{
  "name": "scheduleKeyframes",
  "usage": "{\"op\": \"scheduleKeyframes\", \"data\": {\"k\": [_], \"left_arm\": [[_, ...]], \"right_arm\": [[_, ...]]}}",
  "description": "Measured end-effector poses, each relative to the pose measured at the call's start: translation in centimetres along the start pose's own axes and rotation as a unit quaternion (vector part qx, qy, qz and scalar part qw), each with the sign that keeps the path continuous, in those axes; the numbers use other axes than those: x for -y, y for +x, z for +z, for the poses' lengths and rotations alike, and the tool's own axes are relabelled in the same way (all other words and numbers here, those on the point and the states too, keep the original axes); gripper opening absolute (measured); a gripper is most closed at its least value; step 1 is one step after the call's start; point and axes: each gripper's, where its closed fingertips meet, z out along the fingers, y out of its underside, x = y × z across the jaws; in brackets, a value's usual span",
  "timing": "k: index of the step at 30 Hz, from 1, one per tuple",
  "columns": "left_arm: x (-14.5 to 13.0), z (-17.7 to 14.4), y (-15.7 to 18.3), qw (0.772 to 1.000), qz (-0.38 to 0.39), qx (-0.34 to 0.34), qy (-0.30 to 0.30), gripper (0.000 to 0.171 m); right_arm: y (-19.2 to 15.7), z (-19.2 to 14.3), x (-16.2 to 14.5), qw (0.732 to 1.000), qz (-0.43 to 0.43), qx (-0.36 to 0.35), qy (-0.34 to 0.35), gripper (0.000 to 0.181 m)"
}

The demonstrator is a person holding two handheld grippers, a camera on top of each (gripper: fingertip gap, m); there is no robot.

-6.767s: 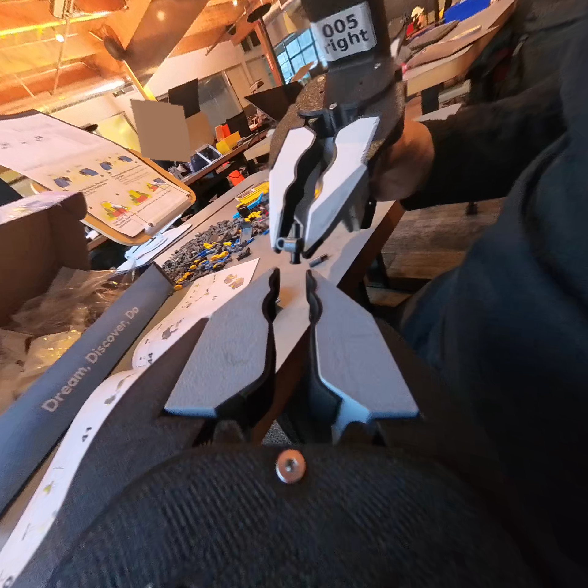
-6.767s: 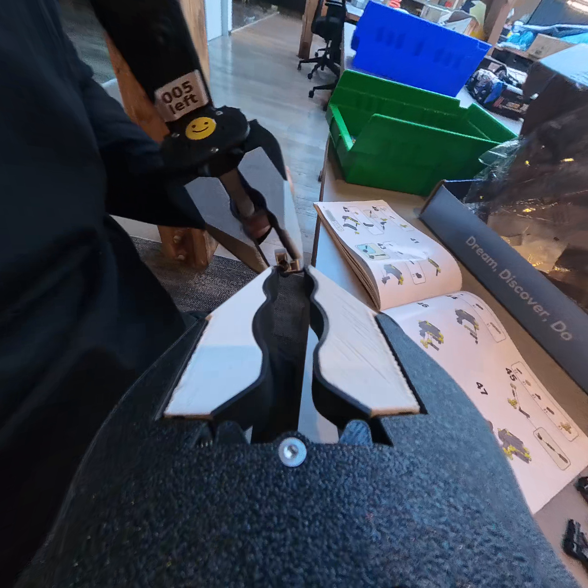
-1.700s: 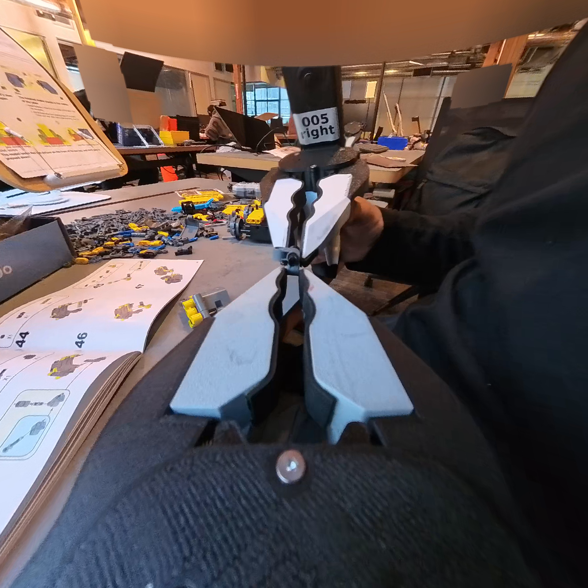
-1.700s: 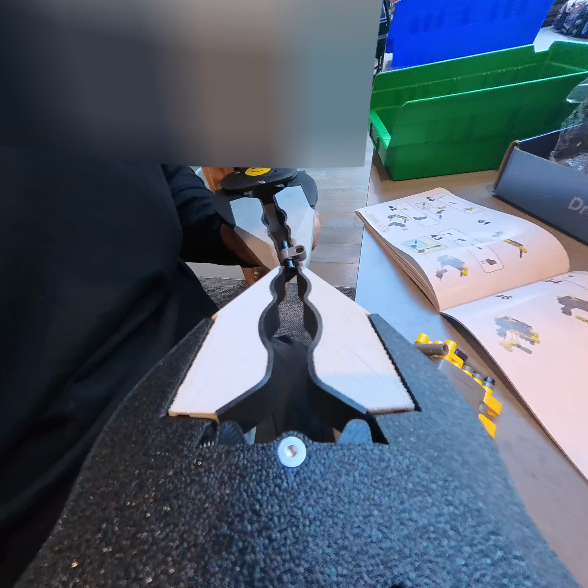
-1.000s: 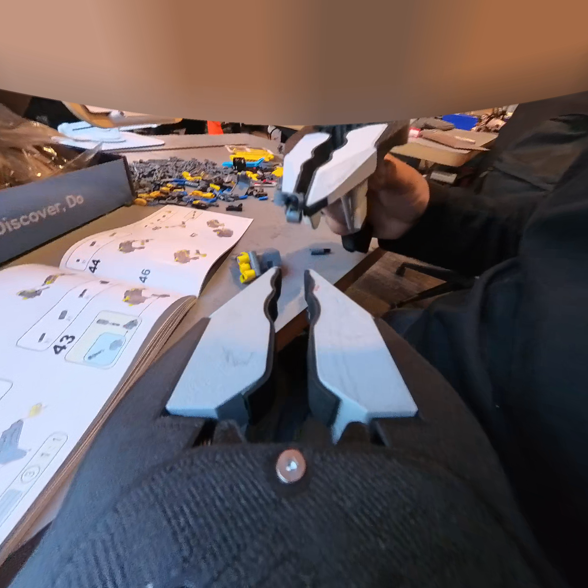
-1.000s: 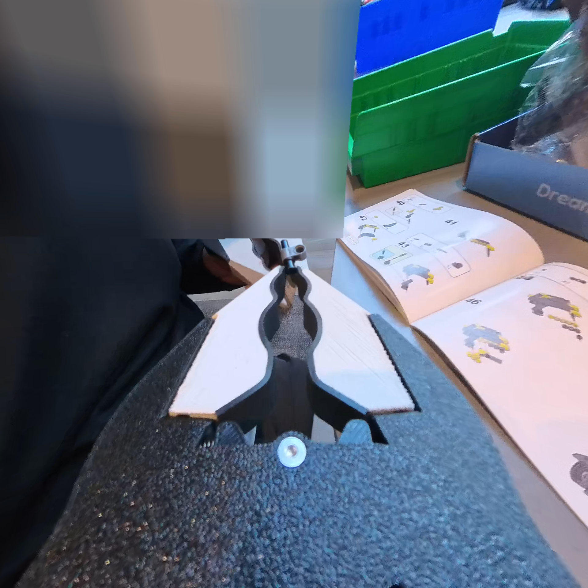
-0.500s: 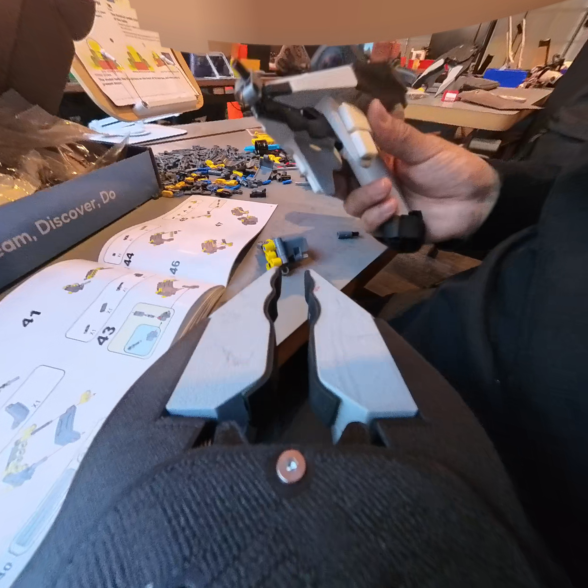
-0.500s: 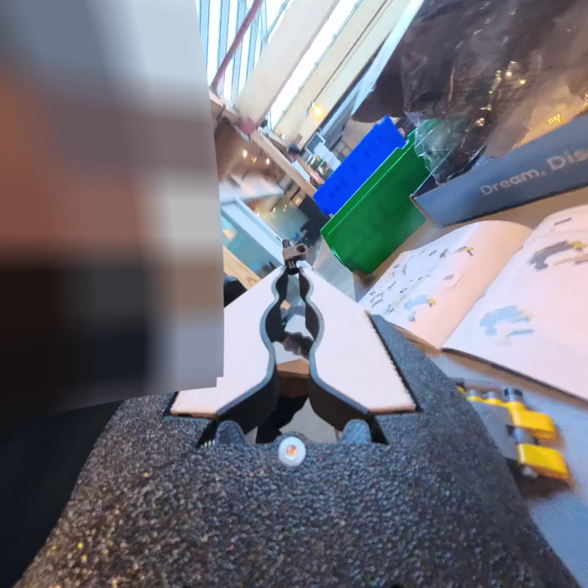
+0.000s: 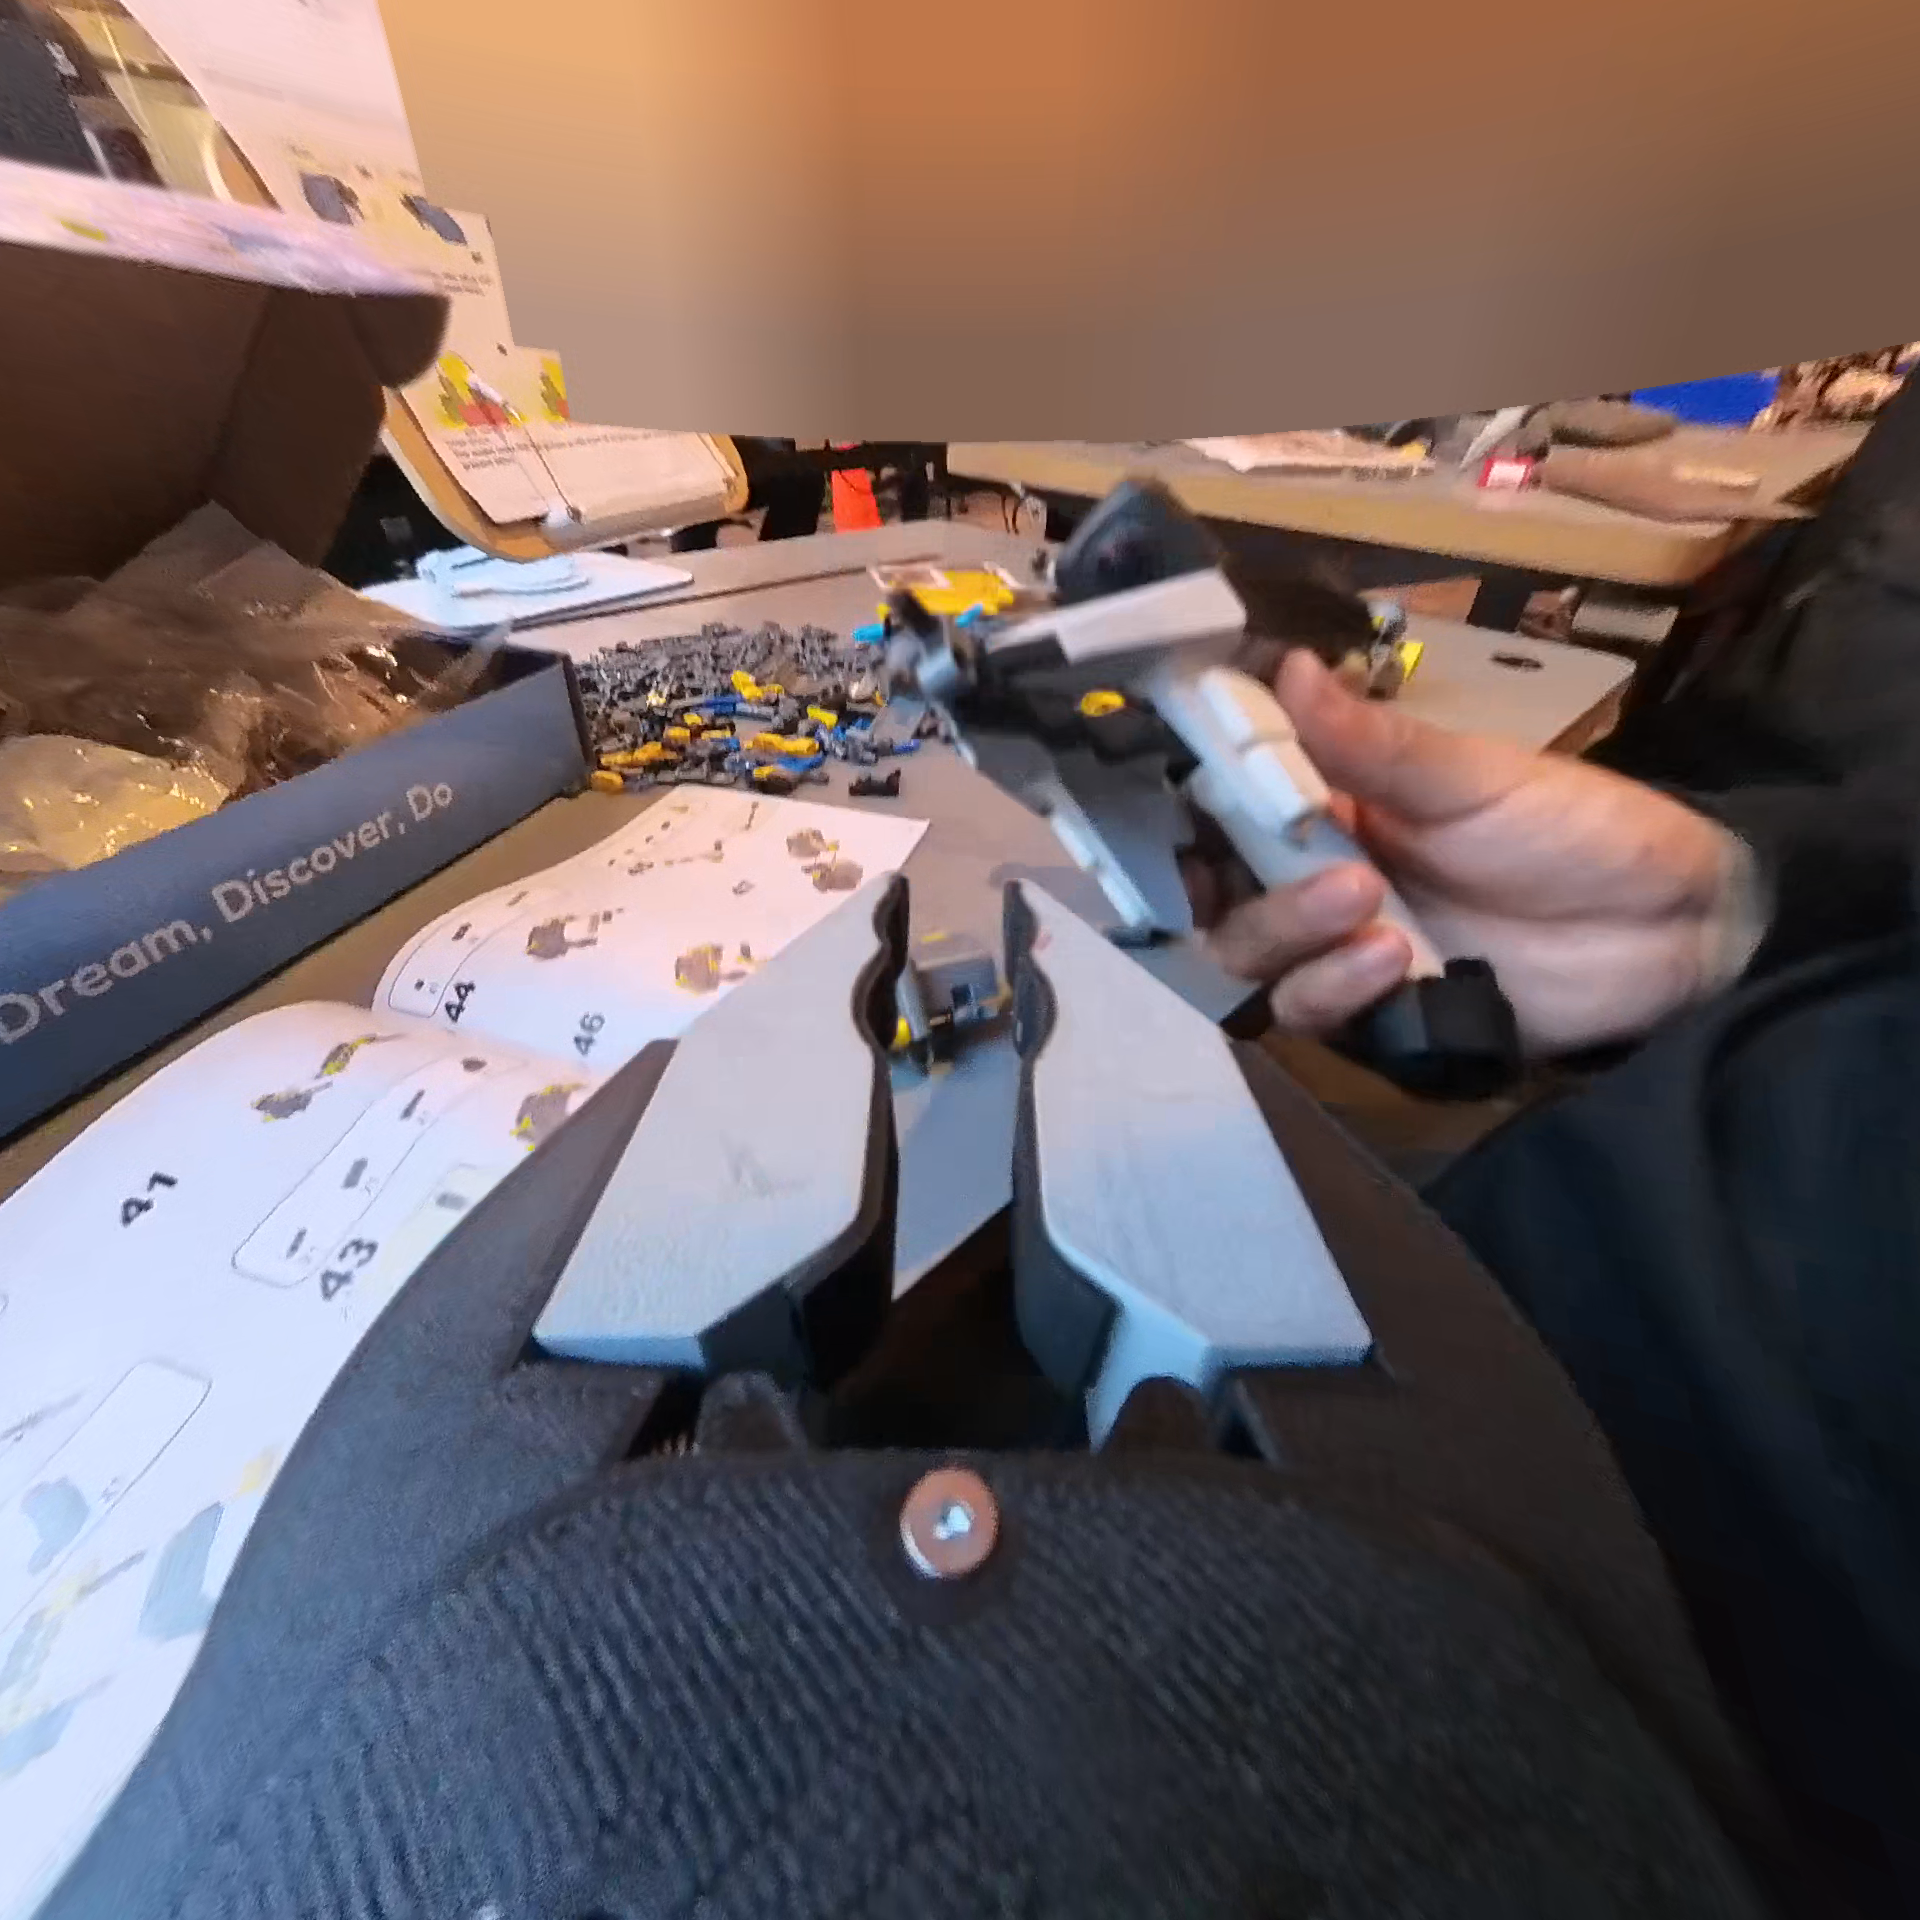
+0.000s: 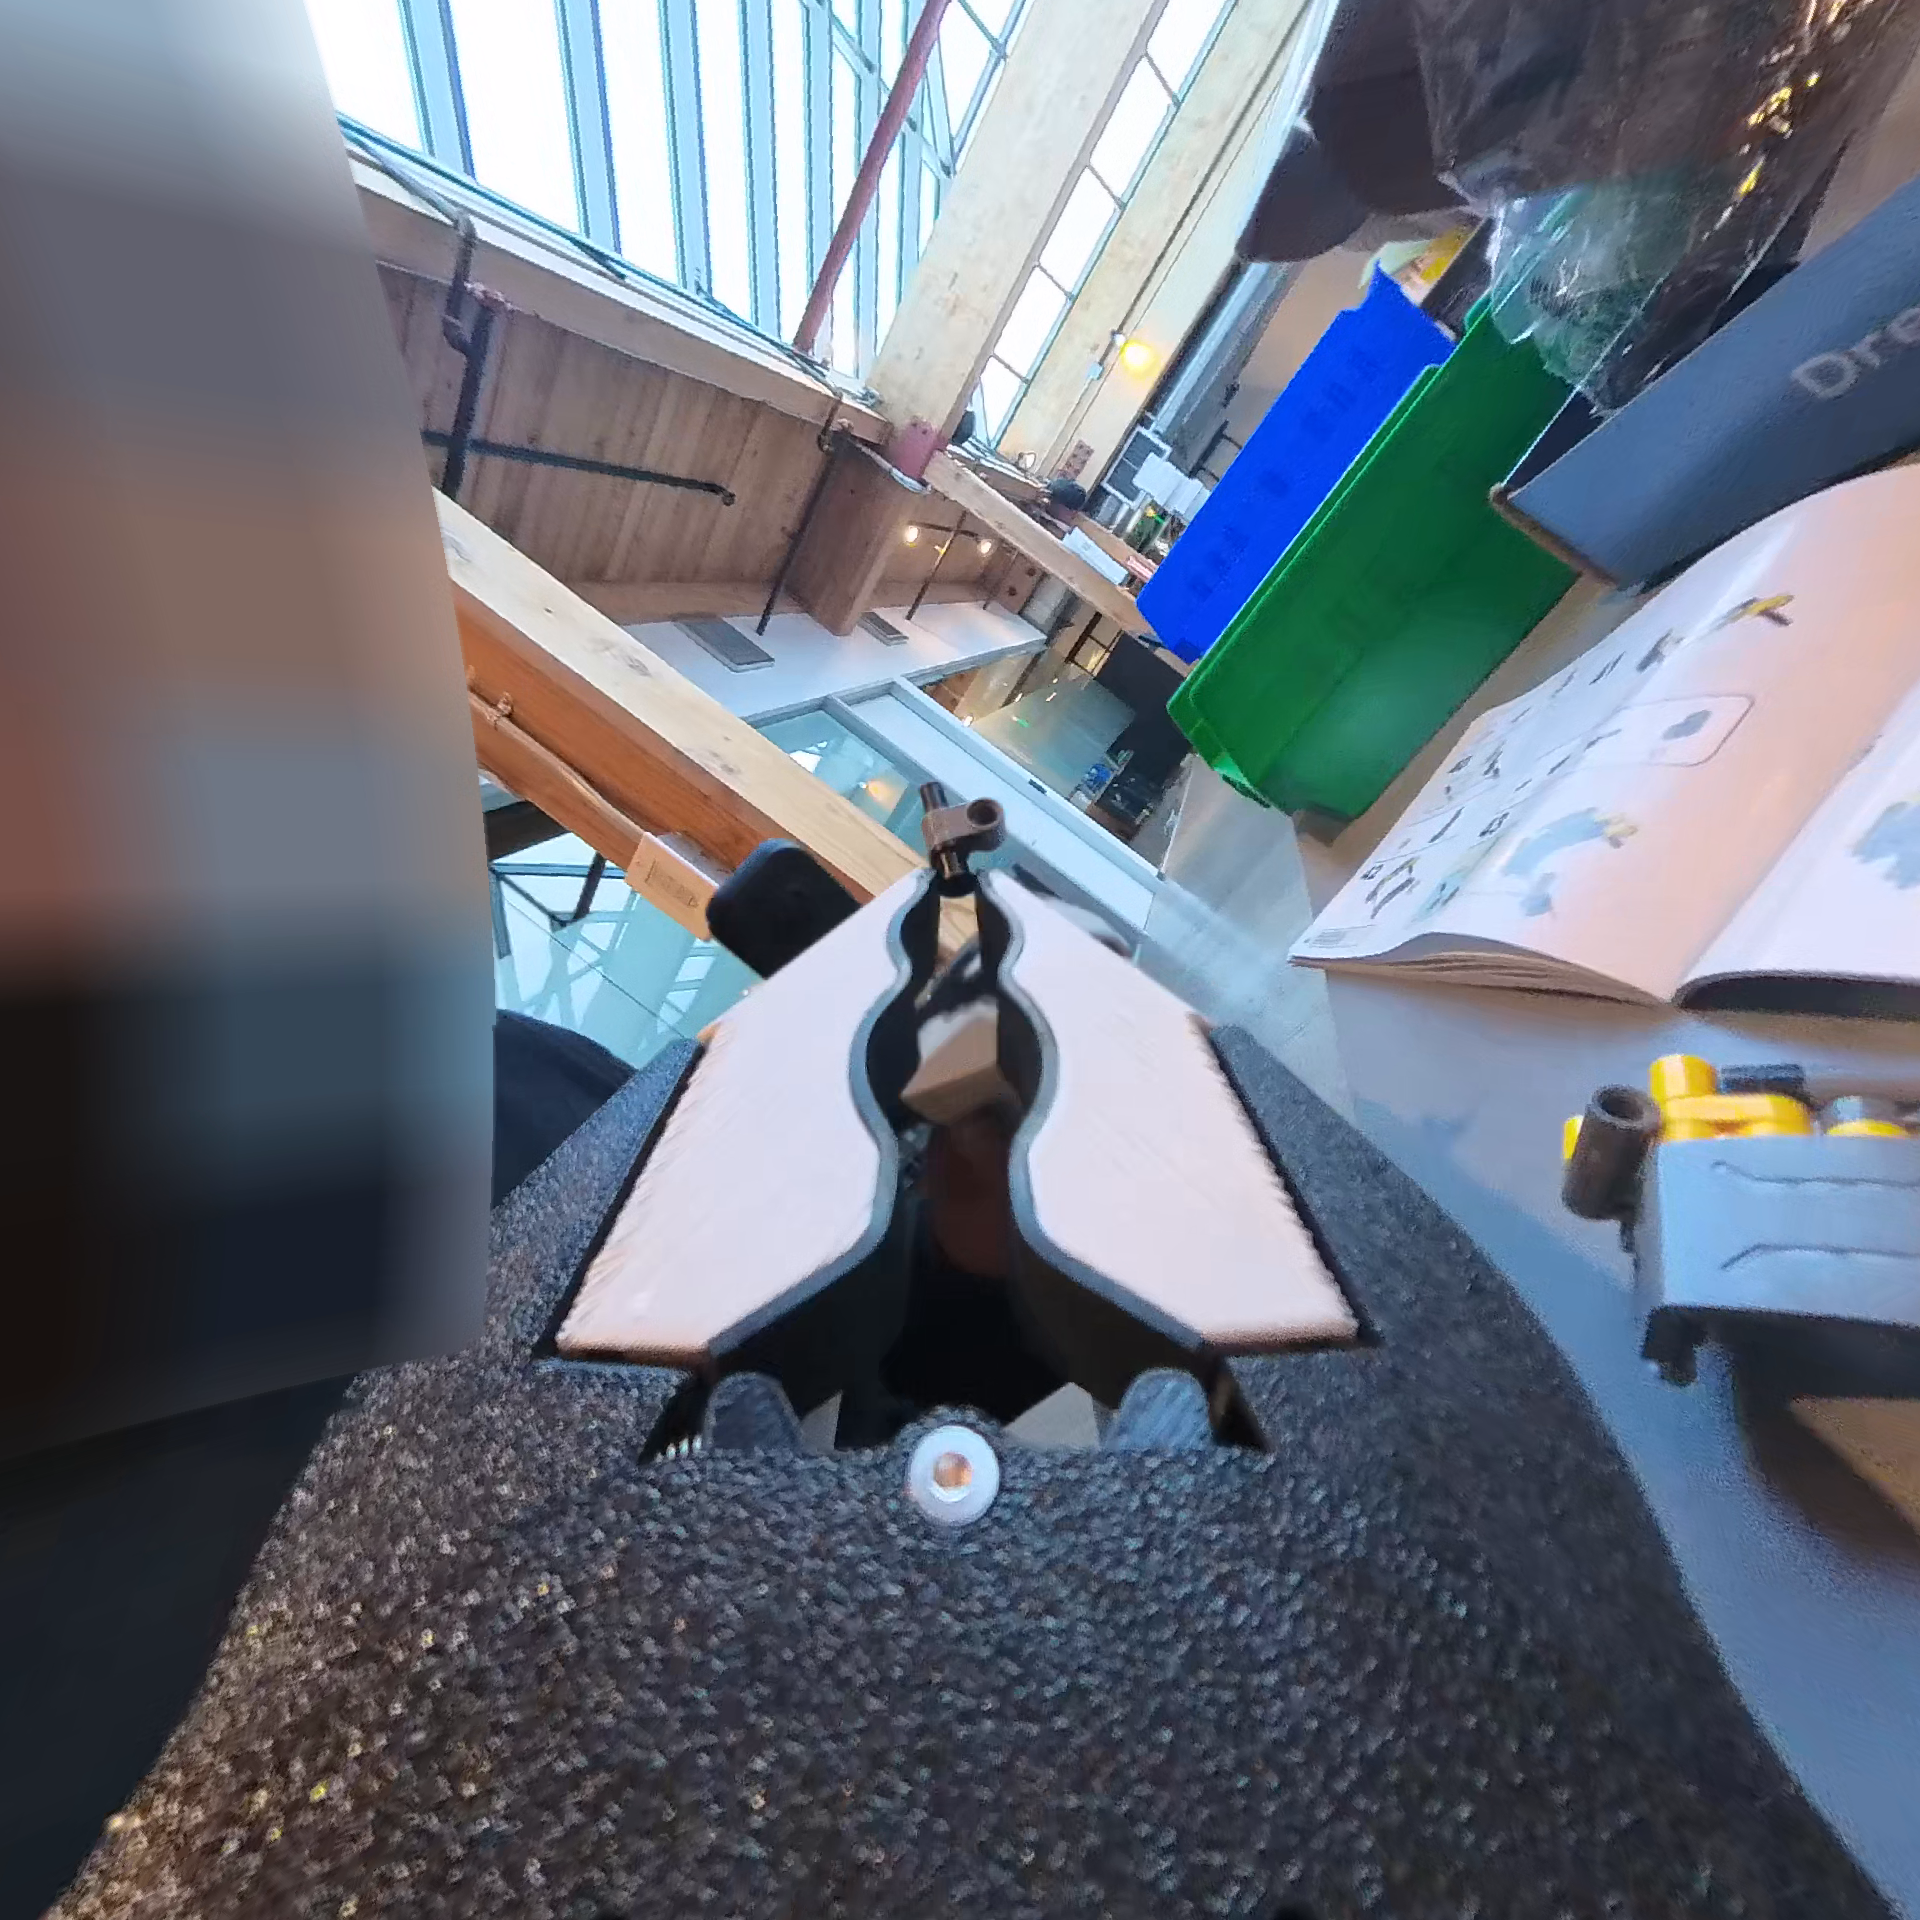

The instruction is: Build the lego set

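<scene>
Right gripper (image 10: 954, 891) pinches a small grey connector (image 10: 961, 830); left gripper (image 9: 951, 914), slightly parted, seemingly holds nothing.

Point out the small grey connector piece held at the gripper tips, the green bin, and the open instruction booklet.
small grey connector piece (image 10: 963, 828): right wrist view, on its grey body.
green bin (image 10: 1361, 644): right wrist view, on its side wall.
open instruction booklet (image 9: 665, 894): left wrist view, on the far page.
</scene>
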Motion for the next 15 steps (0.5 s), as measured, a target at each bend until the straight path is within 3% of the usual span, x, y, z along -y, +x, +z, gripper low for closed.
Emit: {"op": "scheduleKeyframes", "data": {"k": [1,6,15], "left_arm": [[0.6,0.0,0.0,1.000,0.001,0.002,0.006,0.017],[3.2,-0.2,0.1,0.998,-0.022,-0.003,0.054,0.014],[1.5,-1.6,0.4,0.985,-0.144,-0.065,0.073,0.011]], "right_arm": [[0.0,-0.1,-0.2,1.000,0.004,0.001,0.000,0.006],[0.2,-0.6,-0.8,1.000,0.006,-0.007,-0.007,0.005],[1.3,0.2,-2.5,0.999,0.016,-0.016,-0.034,0.006]]}}
